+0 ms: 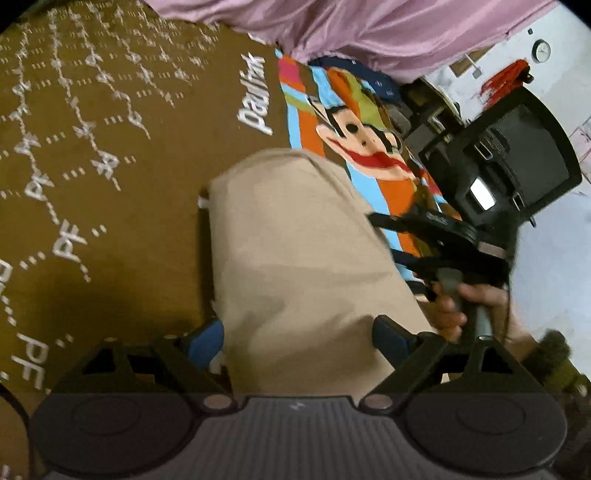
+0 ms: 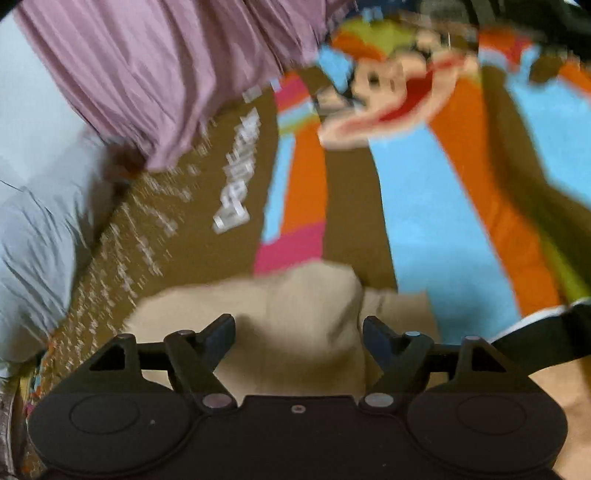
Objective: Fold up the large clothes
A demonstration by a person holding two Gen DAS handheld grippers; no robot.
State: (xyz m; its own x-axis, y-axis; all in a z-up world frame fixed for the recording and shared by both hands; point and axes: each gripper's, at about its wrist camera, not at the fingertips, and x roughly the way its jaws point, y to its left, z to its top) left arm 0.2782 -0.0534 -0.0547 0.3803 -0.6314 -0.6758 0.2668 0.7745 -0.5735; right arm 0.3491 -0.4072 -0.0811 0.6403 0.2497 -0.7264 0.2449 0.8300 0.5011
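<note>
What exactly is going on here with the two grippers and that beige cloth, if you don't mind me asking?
A person holding a gripper in each hand is folding a beige garment on a brown cartoon-monkey blanket. The left gripper is open with the cloth between its fingers. The right gripper is open too, over the garment's edge; its view is blurred. A mauve curtain hangs behind.

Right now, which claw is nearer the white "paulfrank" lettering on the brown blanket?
Probably left. The left claw straddles the beige folded garment, lettering beyond its far end; the right claw sits toward the chair side.
</note>
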